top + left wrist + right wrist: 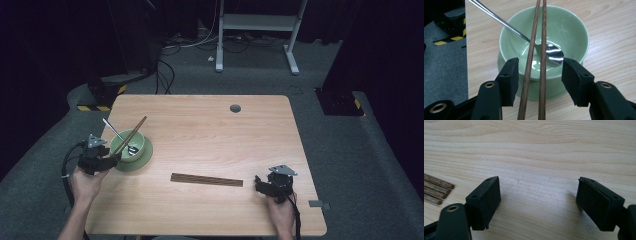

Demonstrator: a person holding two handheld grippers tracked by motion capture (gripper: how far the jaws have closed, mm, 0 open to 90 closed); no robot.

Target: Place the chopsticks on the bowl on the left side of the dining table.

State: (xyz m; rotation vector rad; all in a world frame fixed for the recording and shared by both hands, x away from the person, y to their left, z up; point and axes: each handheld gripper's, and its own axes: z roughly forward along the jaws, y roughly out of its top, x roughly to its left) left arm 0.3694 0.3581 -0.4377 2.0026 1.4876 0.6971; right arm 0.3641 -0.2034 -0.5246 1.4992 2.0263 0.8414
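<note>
With left claw (pixel 539 72) open round the brown wooden chopsticks (pixel 536 60), they may roll off the green ceramic bowl (pixel 574 30); right claw (pixel 539 202) open, empty.

No readable text, label, brand or number anywhere. Only sign: yellow-and-black diagonal hazard striping on a dark floor block (pixel 451 38), up and left of the left jaws, beyond the table edge; same striping on blocks (pixel 102 107) on the floor.
</note>
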